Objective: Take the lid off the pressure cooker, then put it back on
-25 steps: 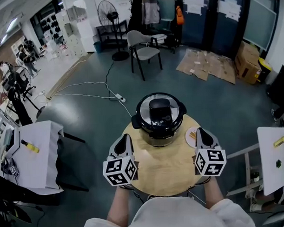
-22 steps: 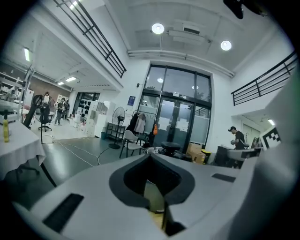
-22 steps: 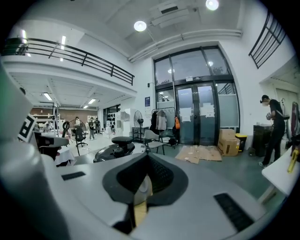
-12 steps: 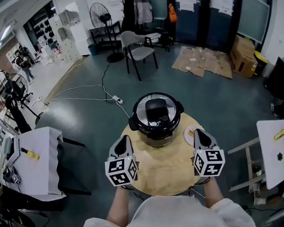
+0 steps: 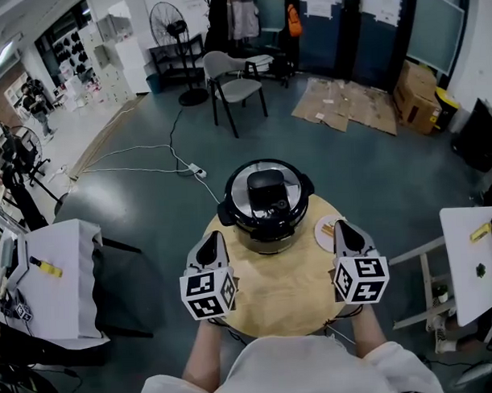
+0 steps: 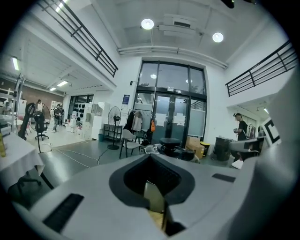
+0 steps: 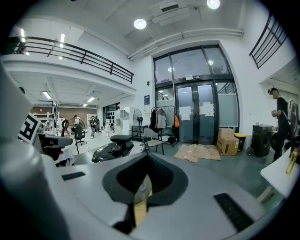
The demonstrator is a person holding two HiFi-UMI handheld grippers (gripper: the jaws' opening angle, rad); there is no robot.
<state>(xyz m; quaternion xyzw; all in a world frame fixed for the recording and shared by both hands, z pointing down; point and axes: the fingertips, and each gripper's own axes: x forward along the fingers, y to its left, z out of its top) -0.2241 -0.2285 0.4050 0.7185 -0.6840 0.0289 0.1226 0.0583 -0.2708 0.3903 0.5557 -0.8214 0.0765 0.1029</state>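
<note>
Head view: my left gripper (image 5: 213,238) and right gripper (image 5: 342,227) hover over the near half of the round wooden table (image 5: 286,307), one at each side, both tips pointing away from me. The pressure cooker (image 5: 267,223) stands ahead of the tools and between them, apart from both. Its black lid (image 5: 267,189) is seated on the pot. A small white plate (image 5: 323,233) lies just beside the right gripper's tip, between that tool and the cooker; what it carries is too small for me to identify. I see nothing between the left tool and the pot.

Left gripper view: the jaws are pressed together with nothing in them. The cooker shows past the tips, ahead and slightly to the right.

Right gripper view: the jaws are likewise closed and empty. The cooker sits ahead and to the left of the tips.

Beyond the cooker, well apart from both tools, are a white cable (image 5: 140,149) across the floor, a grey chair (image 5: 228,81), a standing fan (image 5: 169,29) and flattened cardboard (image 5: 347,106) by the glass doors.
</note>
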